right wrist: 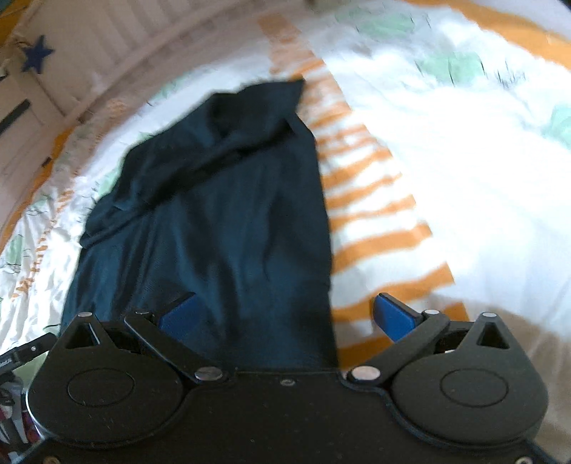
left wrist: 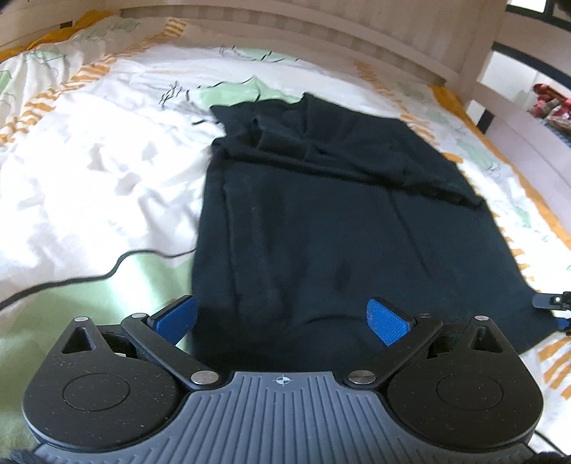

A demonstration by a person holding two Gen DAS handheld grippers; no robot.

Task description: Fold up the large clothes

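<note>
Left gripper and right gripper, jaws spread wide, empty — poised over near hem of dark garment lying lengthwise on patterned duvet. Soft, limp, light, probably — best pinched at hem corners.

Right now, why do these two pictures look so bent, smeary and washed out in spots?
Left wrist view: the fisheye lens curves the headboard, and the dark garment is fairly sharp. Right wrist view: blurrier, apparently from motion, and the bedspread glares white under strong light.
</note>
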